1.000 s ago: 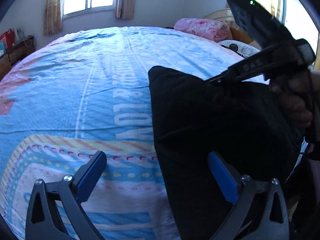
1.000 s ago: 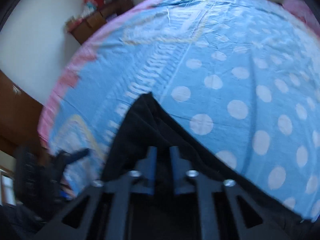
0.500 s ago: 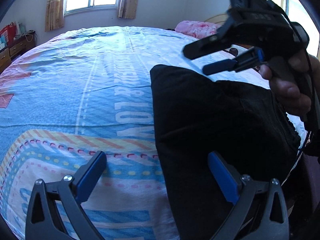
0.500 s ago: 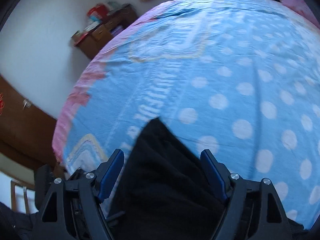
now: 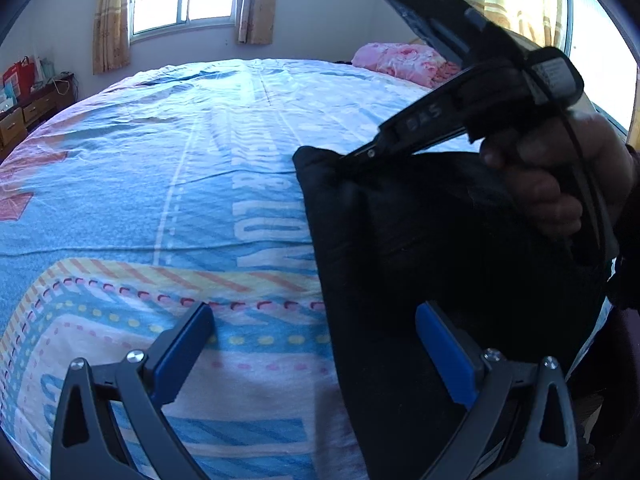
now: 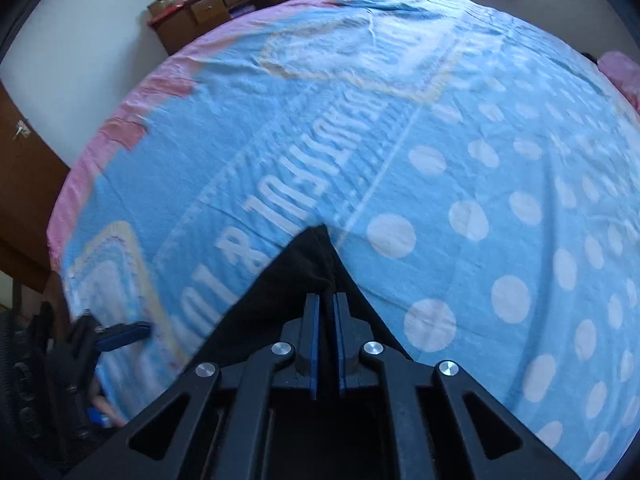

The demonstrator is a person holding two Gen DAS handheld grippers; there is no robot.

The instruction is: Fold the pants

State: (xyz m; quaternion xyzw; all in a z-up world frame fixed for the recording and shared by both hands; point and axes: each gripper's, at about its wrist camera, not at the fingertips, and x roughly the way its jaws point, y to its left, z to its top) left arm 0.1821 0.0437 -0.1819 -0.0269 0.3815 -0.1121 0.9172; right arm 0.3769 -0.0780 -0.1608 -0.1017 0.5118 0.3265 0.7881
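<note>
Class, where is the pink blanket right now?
In the left wrist view, the pink blanket lies at the bed's far right corner, beyond the black pants.

The pants point(image 5: 420, 240) are plain black. Under them the bedsheet point(image 5: 160, 184) is light blue with white lettering, white polka dots, pink patches along its edge and striped, dotted borders. Beyond the sheet lies a pink, seemingly floral blanket point(image 5: 400, 62). Both grippers point(image 5: 316, 344) point(image 6: 325, 320) are black with blue pads point(image 5: 180, 356).
</note>
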